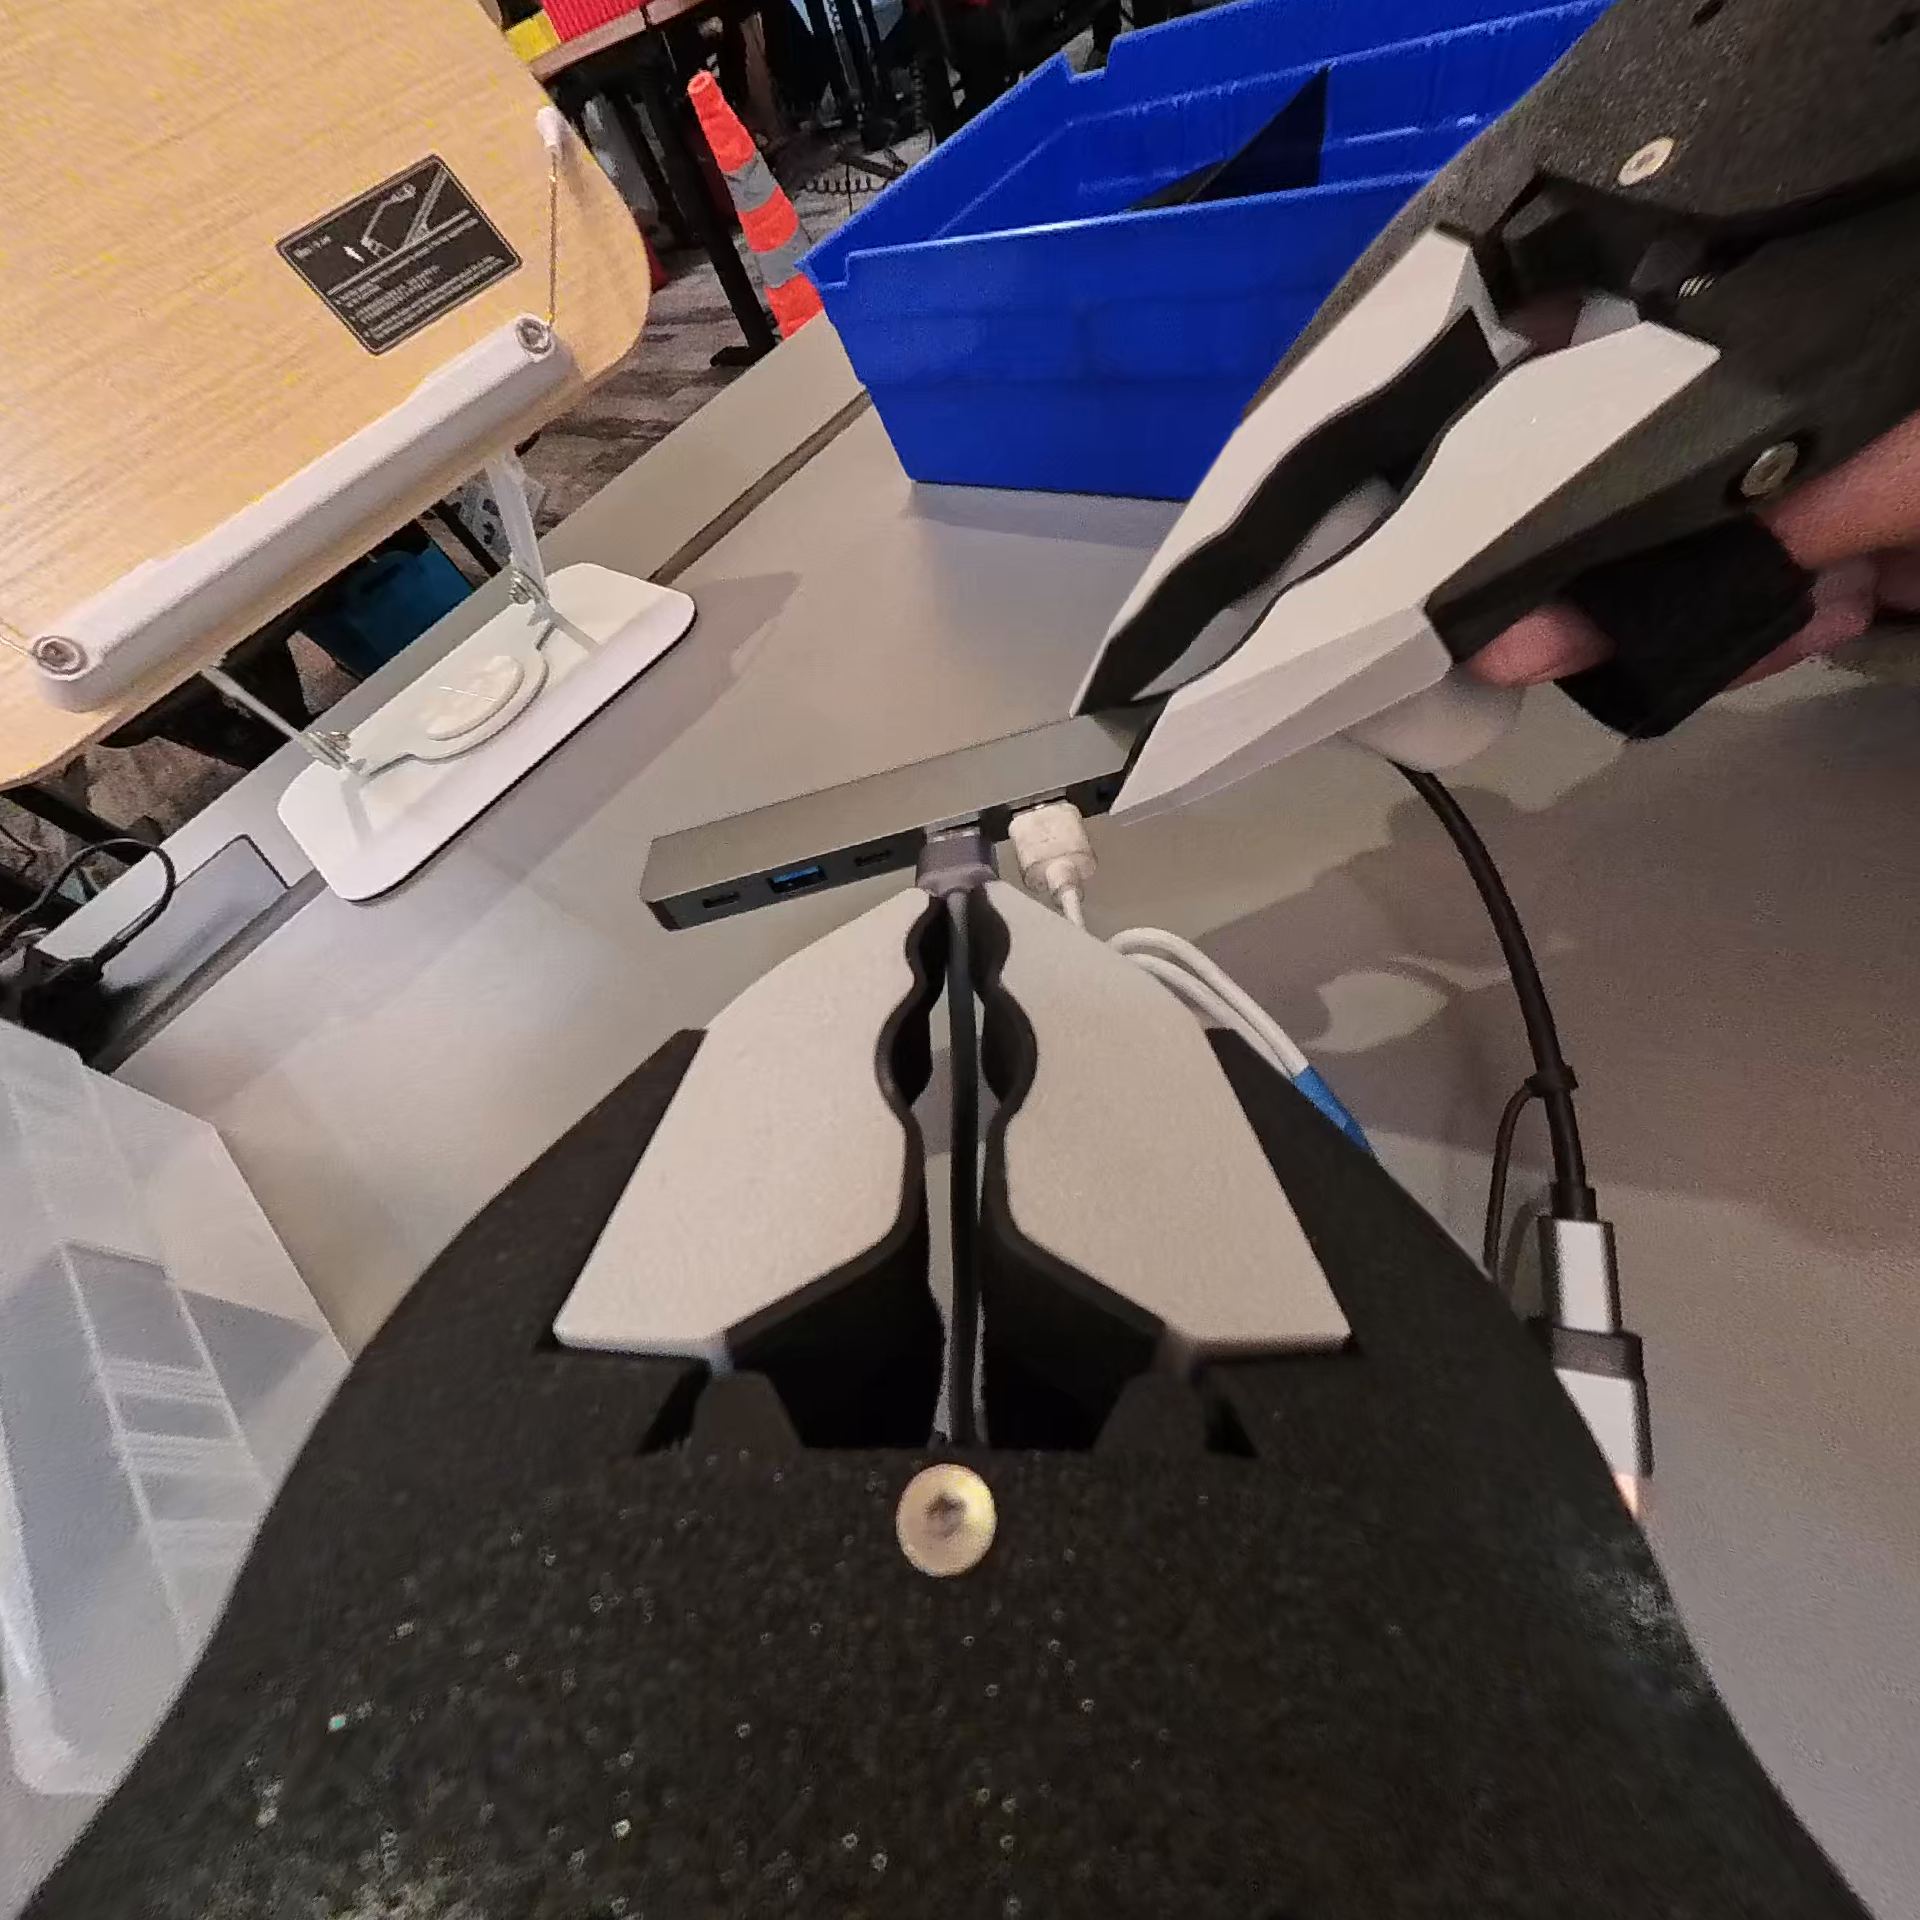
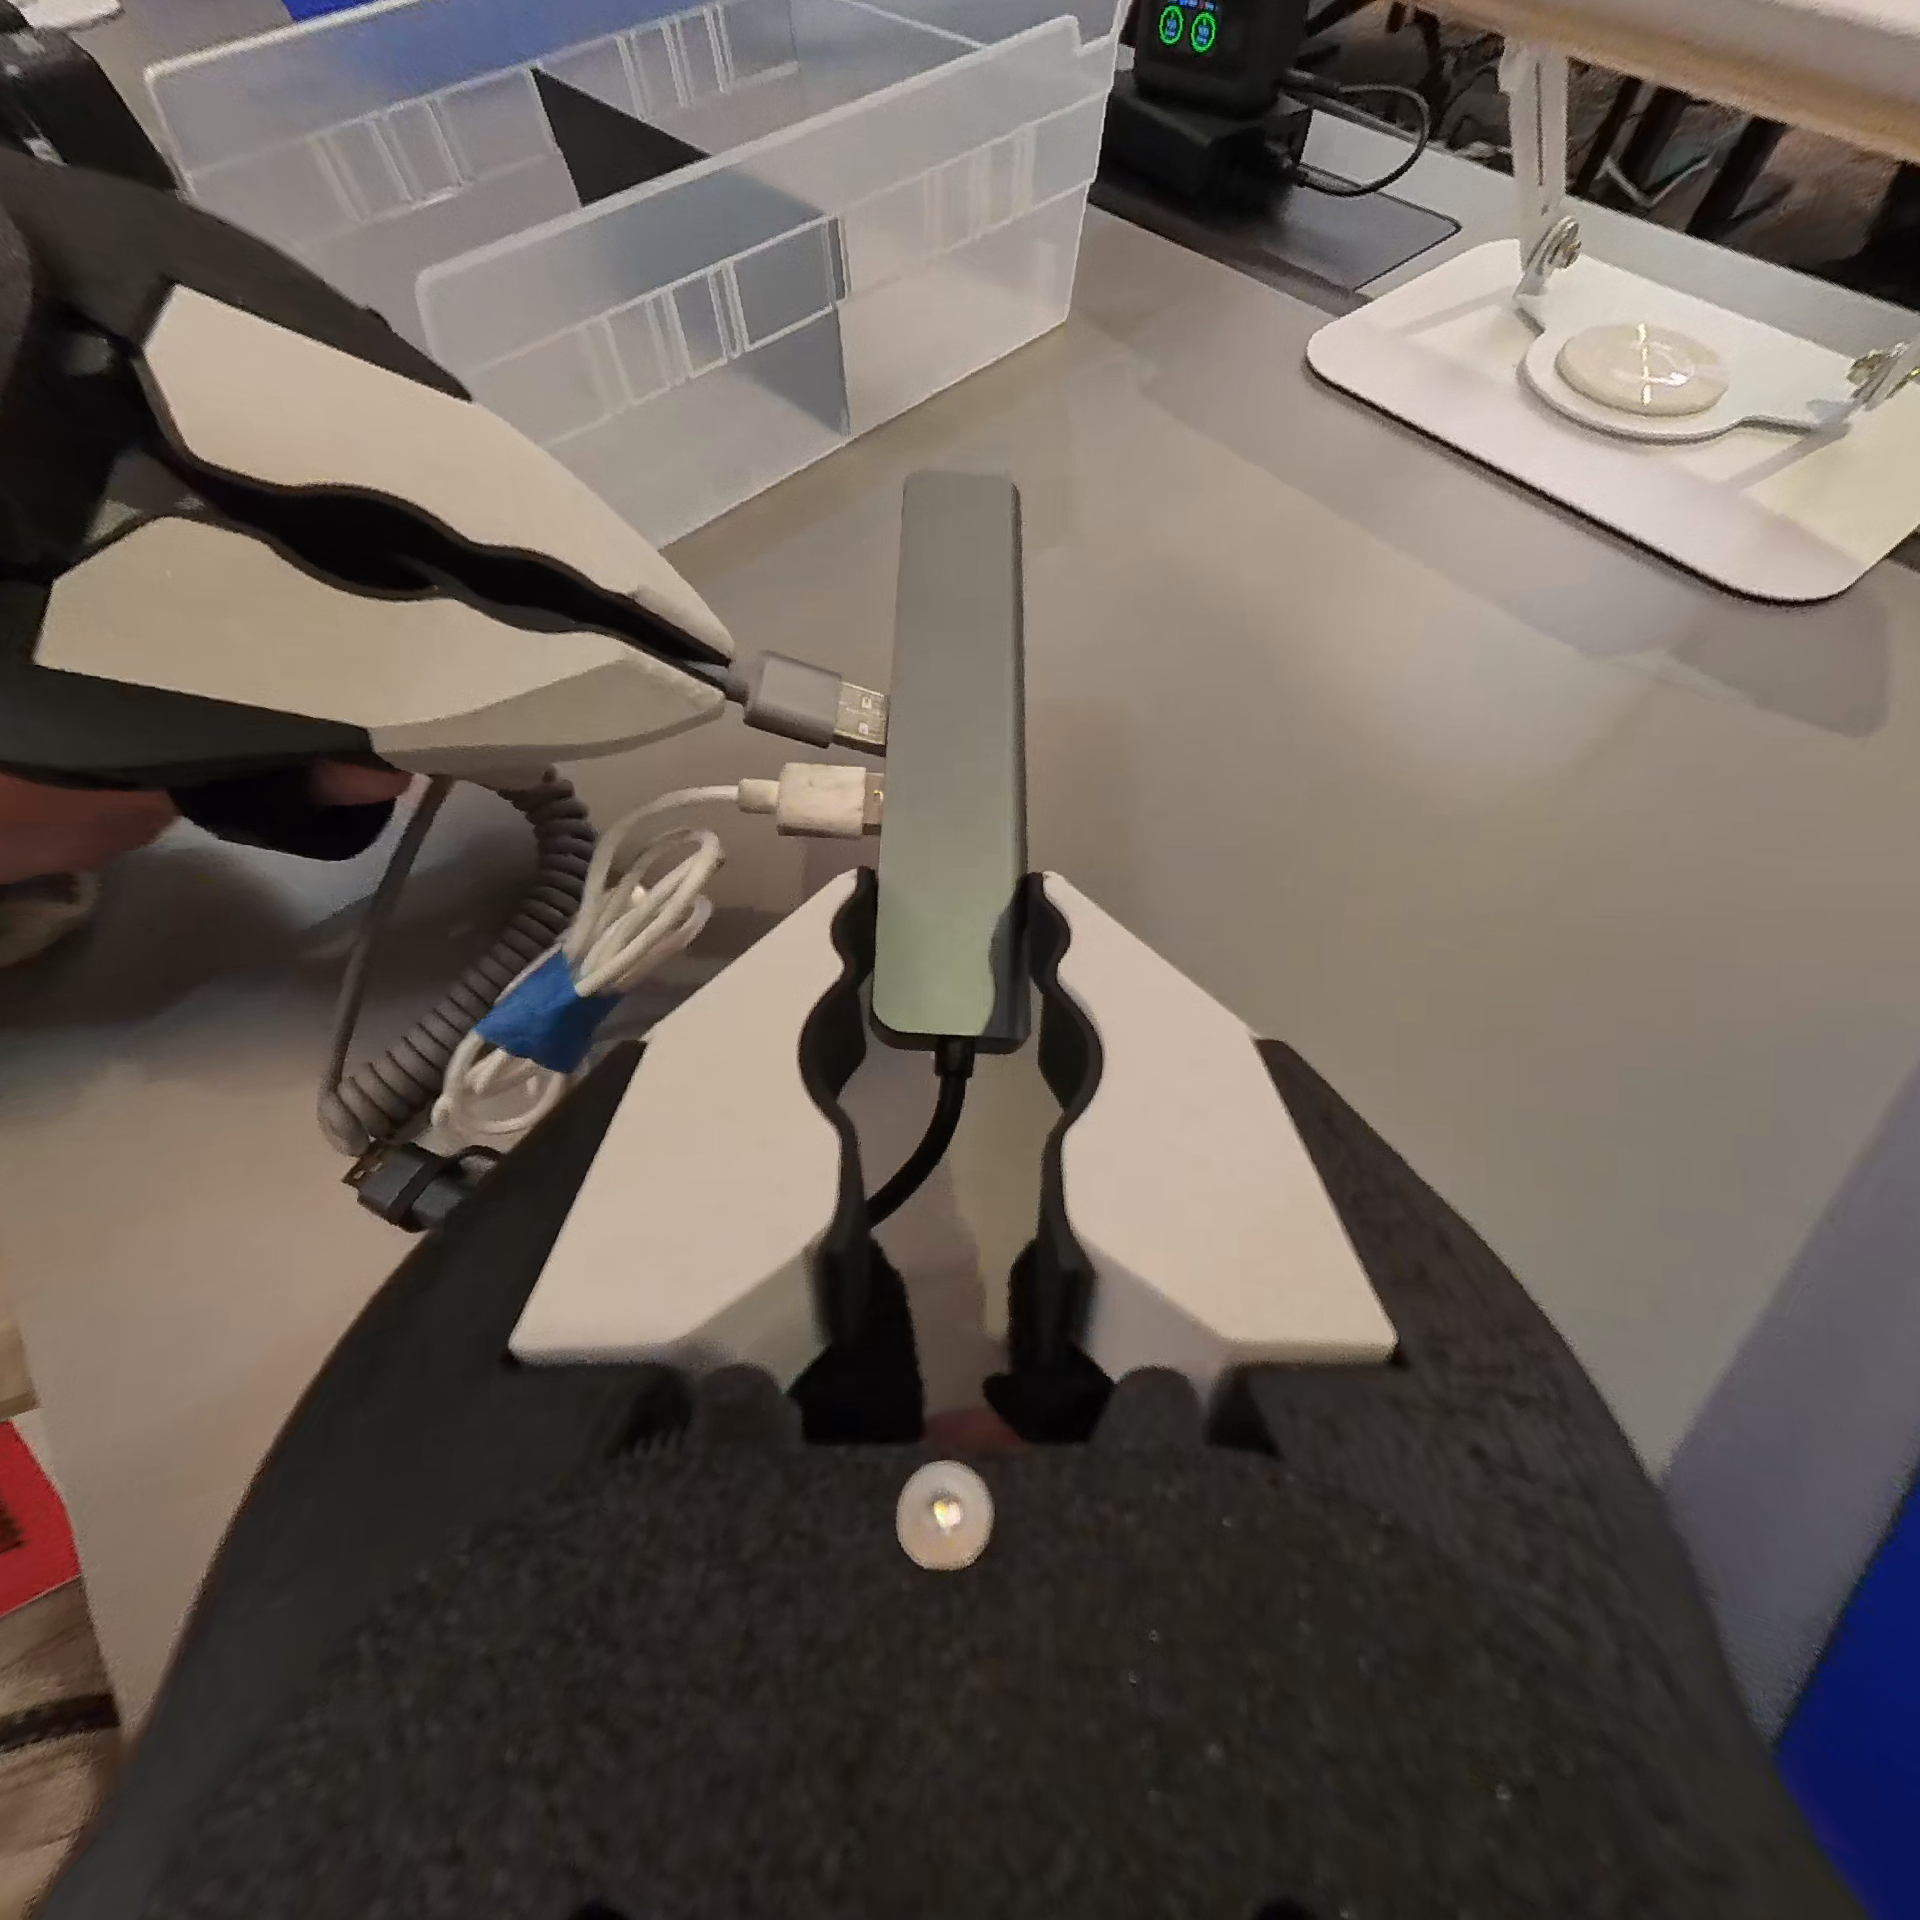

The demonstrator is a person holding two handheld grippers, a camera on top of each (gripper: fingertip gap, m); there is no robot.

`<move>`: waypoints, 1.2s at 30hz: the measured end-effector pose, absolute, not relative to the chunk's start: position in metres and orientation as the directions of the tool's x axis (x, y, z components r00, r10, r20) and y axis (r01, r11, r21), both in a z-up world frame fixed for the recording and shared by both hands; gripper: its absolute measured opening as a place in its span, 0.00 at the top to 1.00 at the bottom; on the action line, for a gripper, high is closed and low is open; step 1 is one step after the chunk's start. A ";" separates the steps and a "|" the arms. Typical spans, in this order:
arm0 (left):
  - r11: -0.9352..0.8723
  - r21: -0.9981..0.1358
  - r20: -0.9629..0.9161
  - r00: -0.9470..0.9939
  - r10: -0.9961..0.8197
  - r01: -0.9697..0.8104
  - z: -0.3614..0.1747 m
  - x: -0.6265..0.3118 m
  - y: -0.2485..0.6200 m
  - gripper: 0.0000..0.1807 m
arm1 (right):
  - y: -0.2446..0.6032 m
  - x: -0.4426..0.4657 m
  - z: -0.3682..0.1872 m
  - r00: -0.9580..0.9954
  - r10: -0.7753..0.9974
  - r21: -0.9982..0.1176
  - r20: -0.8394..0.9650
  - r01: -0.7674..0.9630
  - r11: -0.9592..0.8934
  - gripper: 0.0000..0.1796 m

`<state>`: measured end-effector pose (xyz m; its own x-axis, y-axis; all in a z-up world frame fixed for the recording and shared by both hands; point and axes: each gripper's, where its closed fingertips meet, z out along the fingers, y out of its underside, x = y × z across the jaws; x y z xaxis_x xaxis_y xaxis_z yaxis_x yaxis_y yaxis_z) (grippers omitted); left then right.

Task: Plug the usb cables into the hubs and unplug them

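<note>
Grey hub [image 2: 954, 748] lies on the tabletop [image 2: 1351, 831], its near end clenched by the right tongs [image 2: 951, 894]. Left tongs [image 1: 964, 899] pinch the grey cable [image 1: 961, 1143] just behind its plug [image 2: 795, 698], metal tip at a side port; white plug [image 2: 821, 798] seated beside it. Clear bin [image 2: 727, 260] and blue bin [image 1: 1039, 343] each show only dividers inside.

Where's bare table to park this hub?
Free: the grey table right of the hub, before the white stand base. Crowded: the hub's left side, with the left tool, white plug and coiled cables.
</note>
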<state>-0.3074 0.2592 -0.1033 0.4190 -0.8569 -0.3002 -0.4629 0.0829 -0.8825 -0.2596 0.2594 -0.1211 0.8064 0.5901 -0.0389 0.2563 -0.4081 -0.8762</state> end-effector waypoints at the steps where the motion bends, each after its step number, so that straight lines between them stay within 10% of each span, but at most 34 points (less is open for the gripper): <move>1: 0.080 -0.889 -0.291 0.420 -0.860 -0.452 -0.103 -0.308 0.259 0.98 | 0.259 -0.260 -0.119 0.805 0.589 -0.881 -0.065 0.231 -0.412 0.84; 19: -0.064 -0.944 -0.074 0.399 -0.914 -0.323 -0.107 -0.307 0.258 0.98 | 0.258 -0.261 -0.103 0.780 0.621 -0.920 -0.082 0.181 -0.349 0.84; 36: -0.086 -0.891 -0.110 0.397 -0.911 -0.446 -0.115 -0.308 0.255 0.98 | 0.259 -0.257 -0.104 0.749 0.535 -0.823 0.392 0.545 -0.160 0.84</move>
<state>-0.3083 0.2551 -0.1152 0.3968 -0.9113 -0.1103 -0.4456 -0.0862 -0.8911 -0.2566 0.2589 -0.1043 0.7488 0.5346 0.3918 0.5450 -0.1601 -0.8230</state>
